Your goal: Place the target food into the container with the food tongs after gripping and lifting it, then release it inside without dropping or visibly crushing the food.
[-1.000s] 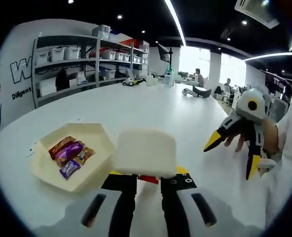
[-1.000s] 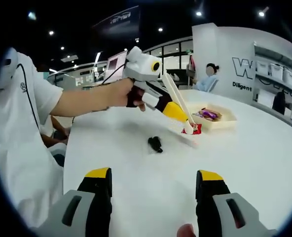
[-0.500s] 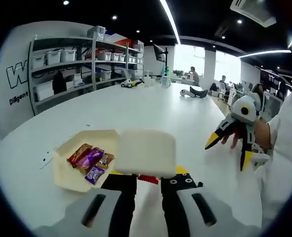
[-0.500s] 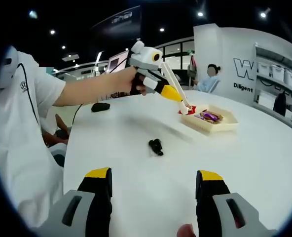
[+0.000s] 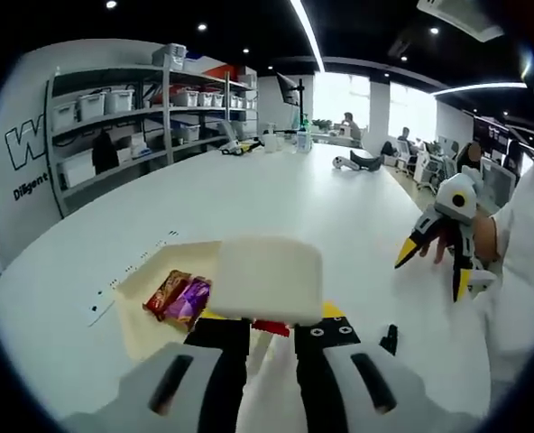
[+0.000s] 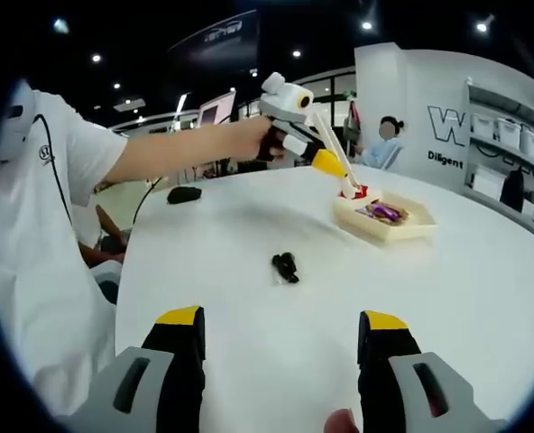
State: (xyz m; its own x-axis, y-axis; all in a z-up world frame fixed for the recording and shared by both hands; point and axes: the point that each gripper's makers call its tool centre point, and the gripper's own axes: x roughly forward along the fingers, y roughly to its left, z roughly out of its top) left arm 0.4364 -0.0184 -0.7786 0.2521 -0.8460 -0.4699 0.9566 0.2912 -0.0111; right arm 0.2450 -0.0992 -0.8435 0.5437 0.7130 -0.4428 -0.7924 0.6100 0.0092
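Since a second ago the left claw (image 6: 344,176), clamped on the food tongs (image 6: 335,158), has carried a red snack (image 6: 357,191) over the container (image 6: 389,225). Lower first, then release gently. Right claw (image 6: 280,352) gapes, empty.

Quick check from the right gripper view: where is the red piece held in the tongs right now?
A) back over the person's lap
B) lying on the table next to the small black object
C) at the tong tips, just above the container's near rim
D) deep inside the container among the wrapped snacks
C: the red piece sits at the tips of the tongs, just over the rim of the container, apart from the small black object.
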